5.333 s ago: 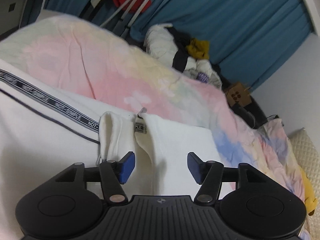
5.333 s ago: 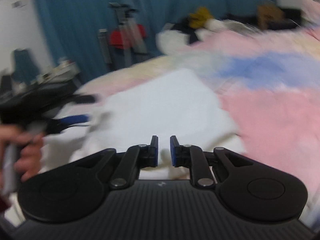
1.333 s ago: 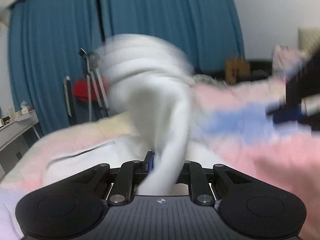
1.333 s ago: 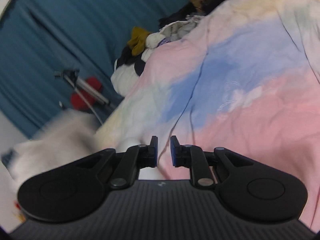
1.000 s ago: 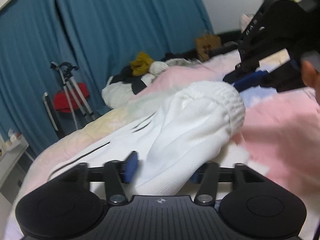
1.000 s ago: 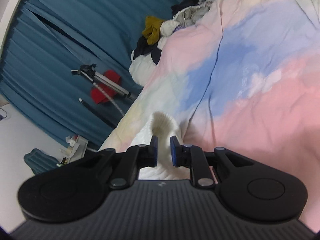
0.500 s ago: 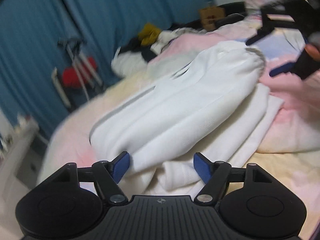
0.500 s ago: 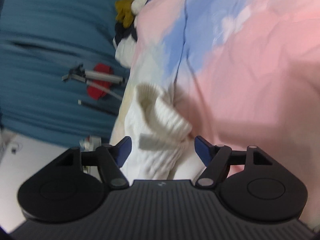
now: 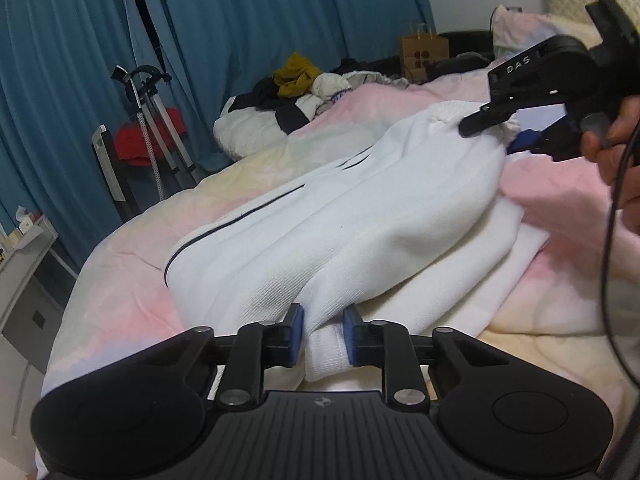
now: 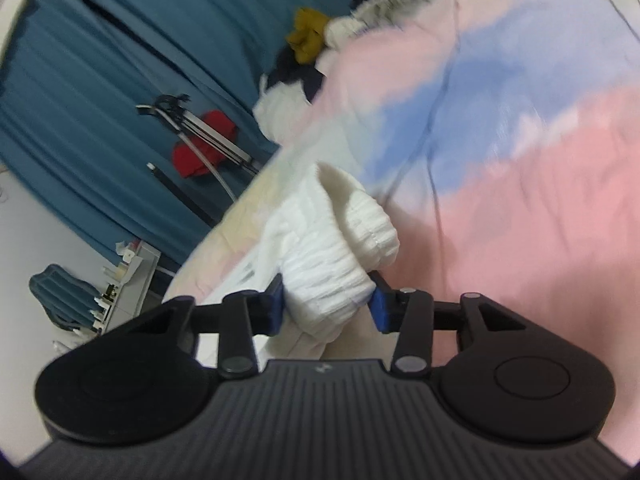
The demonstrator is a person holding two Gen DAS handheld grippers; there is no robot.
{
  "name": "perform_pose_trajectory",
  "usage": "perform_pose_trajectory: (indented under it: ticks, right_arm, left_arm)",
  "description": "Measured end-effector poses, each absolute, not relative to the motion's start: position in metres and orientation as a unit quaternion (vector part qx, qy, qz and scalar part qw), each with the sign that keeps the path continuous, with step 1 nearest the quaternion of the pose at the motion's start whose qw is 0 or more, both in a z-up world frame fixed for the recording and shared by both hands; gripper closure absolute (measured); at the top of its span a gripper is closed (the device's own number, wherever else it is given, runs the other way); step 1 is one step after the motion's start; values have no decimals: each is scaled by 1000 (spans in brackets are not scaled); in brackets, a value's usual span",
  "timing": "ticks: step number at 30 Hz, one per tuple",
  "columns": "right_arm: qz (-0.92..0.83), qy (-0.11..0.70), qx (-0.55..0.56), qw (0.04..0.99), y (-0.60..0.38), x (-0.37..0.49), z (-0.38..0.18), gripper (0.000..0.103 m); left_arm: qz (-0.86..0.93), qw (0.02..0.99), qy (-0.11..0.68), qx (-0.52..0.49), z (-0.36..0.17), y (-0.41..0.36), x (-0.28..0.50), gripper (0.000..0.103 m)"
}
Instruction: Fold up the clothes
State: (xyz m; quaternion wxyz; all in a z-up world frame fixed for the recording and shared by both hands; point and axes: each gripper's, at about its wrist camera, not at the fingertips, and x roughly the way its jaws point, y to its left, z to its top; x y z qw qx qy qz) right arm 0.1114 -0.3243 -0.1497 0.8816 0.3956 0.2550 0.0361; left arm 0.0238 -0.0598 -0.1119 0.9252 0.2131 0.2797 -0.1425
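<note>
Two grippers work one white garment (image 9: 360, 216) that lies bunched along a pastel quilt (image 9: 132, 280) of pink, yellow and blue. The left gripper (image 9: 320, 336) sits at the near end, its blue pads narrowed onto a ribbed white fold that fills the gap between them. Thin dark piping runs along the garment's left side.

At the far end, the right gripper (image 9: 508, 136) meets the ribbed cuff. Its black body carries the white letters "DAS", the only writing that can be read. A hand (image 9: 616, 148) holds it at the frame's right edge, with a black cable hanging down beside it.

From the right wrist view, the cuff (image 10: 356, 240) bulges between the right gripper's (image 10: 328, 304) pads. The jaws stand fairly wide, with the pads on either side of the ribbing; the blur leaves it unclear whether they press it.

Behind the quilt hang blue curtains (image 9: 260, 20). A heap of clothes (image 9: 288, 96), white, dark and mustard, sits at the bed's far side. A brown paper bag (image 9: 424, 52) with dark dots stands beyond it, its print too small to read. A metal stand (image 9: 156, 120) with something red leans by the curtains.
</note>
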Motion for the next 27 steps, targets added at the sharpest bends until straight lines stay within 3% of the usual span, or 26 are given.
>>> perform_pose_trajectory:
  ticks: [2, 3, 14, 18, 22, 25, 27]
  right_arm:
    - [41, 236, 391, 889, -327, 108, -143, 60]
    - [41, 228, 388, 892, -329, 105, -140, 60]
    - [-6, 321, 410, 854, -346, 124, -172, 57]
    - [7, 333, 419, 845, -346, 120, -171, 51]
    - [39, 352, 417, 837, -338, 116, -174, 39]
    - [45, 373, 379, 846, -324, 122, -177, 29]
    - [44, 380, 362, 850, -318, 128, -180, 25]
  left_arm:
    - [-153, 928, 274, 202, -101, -58, 13, 89]
    - [-158, 929, 271, 197, -96, -56, 8, 101]
    - [-200, 902, 341, 174, -122, -52, 15, 96]
    - [-225, 908, 338, 107, -102, -30, 10, 73]
    - [-247, 915, 317, 23, -74, 0, 8, 38]
    - [-227, 919, 316, -70, -63, 32, 21, 26]
    - [-195, 915, 325, -139, -65, 54, 34, 24]
